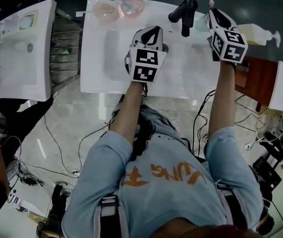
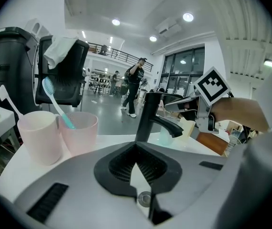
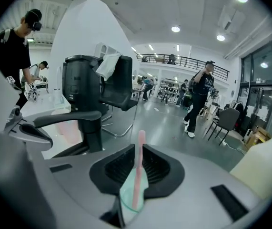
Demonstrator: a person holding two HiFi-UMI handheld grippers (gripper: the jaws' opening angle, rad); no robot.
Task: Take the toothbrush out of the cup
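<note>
Both my grippers, left gripper [image 2: 136, 171] and right gripper [image 3: 135, 178]: grey shells, black ribbed pads, cubes with black-and-white square markers. Toothbrush [image 3: 140, 149] at right jaws: pink. Cup [image 3: 126, 195] there: translucent pale green. Faucet [image 2: 150, 120]: matte black. Basin [image 1: 101, 76]: white. Pink cup [image 2: 80, 133]; cream-pink cup [image 2: 40, 138], paler. Second toothbrush [image 2: 55, 101]: light blue, teal grip. Soap bottle [image 1: 254, 33]: cream. My shirt [image 1: 166, 162]: pale blue, orange print.
</note>
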